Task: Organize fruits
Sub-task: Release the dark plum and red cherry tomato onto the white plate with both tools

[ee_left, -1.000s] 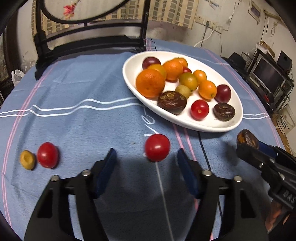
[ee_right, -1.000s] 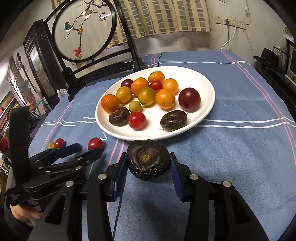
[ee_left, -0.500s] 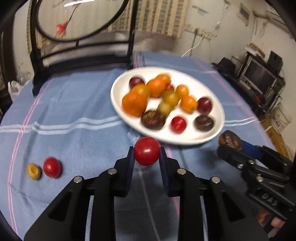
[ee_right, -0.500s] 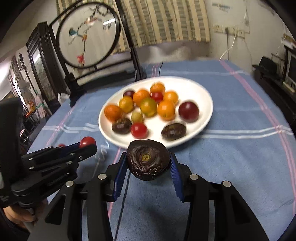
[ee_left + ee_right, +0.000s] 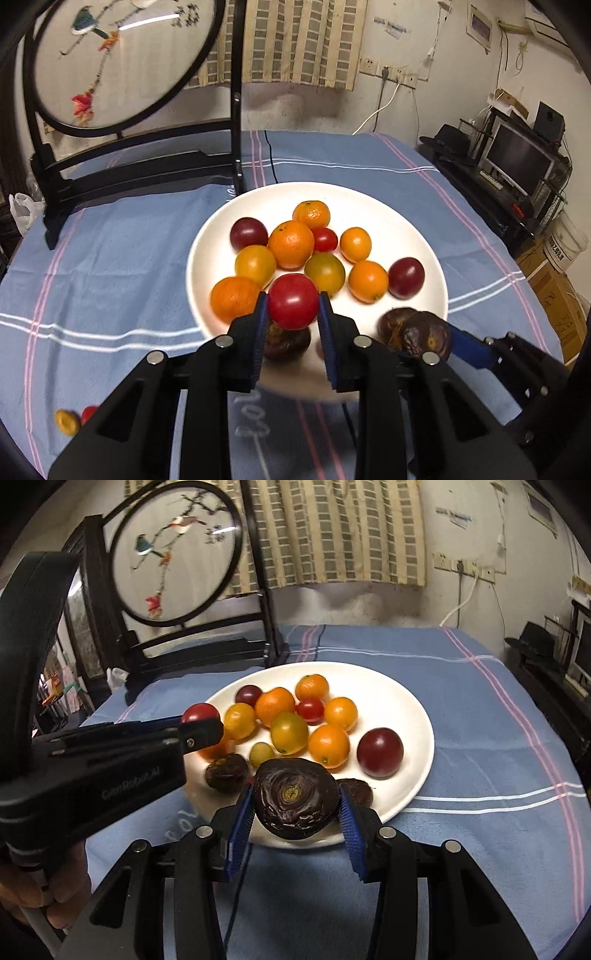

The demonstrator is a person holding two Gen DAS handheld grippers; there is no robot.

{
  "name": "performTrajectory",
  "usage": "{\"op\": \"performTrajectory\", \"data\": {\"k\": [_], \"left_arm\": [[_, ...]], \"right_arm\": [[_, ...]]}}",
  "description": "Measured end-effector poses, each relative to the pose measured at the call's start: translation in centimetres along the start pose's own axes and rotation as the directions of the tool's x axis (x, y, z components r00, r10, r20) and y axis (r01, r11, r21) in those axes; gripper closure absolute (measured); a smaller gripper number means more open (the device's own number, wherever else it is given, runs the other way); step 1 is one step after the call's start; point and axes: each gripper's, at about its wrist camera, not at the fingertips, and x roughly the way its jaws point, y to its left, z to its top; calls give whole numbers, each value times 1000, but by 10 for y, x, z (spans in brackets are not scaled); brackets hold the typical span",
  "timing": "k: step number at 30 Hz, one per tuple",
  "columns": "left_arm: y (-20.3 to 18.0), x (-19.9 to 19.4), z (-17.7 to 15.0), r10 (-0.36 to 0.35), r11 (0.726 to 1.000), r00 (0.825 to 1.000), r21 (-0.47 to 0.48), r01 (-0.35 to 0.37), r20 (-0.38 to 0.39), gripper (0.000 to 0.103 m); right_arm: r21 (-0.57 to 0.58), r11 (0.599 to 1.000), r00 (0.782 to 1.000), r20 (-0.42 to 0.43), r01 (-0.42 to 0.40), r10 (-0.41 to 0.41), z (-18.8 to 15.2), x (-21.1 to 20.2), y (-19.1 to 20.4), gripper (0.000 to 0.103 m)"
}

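Observation:
My left gripper (image 5: 291,308) is shut on a red cherry tomato (image 5: 293,299) and holds it in the air over the near edge of the white plate (image 5: 369,195). The plate holds several oranges, tomatoes and dark fruits. My right gripper (image 5: 295,806) is shut on a dark brown wrinkled fruit (image 5: 295,801), also raised at the plate's (image 5: 406,716) near rim. In the right wrist view the left gripper (image 5: 201,727) comes in from the left with the tomato (image 5: 199,712). In the left wrist view the dark fruit (image 5: 424,334) shows at the right.
A small yellow fruit (image 5: 66,422) and a red tomato (image 5: 88,413) lie on the blue striped cloth (image 5: 110,277) at the near left. A round embroidered screen on a black stand (image 5: 129,177) rises behind the plate. A monitor (image 5: 517,158) stands beyond the table's right edge.
My left gripper closed on the red tomato that lay on the cloth, lifted it and carried it to the plate. The right gripper, still holding the dark fruit, moved closer to the plate.

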Motion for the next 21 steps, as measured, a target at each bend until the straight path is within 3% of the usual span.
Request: {"op": "performTrajectory", "data": {"k": [1, 3, 4, 11, 21], "left_arm": [[-1, 6, 3, -2, 1000, 1000, -4, 2, -6, 74], [-1, 12, 6, 20, 999, 1000, -26, -20, -2, 38], [-1, 11, 6, 34, 998, 999, -45, -33, 28, 36], [6, 2, -4, 34, 997, 999, -70, -33, 18, 29], [41, -47, -55, 72, 995, 997, -76, -71, 14, 25]], "right_arm": [[7, 1000, 1000, 4, 1, -1, 0, 2, -2, 55], [18, 1000, 1000, 14, -11, 10, -1, 3, -8, 46], [22, 1000, 1000, 18, -9, 9, -1, 2, -10, 46], [40, 999, 1000, 20, -12, 11, -5, -5, -14, 46], [25, 999, 999, 44, -29, 28, -9, -19, -6, 46]]}}
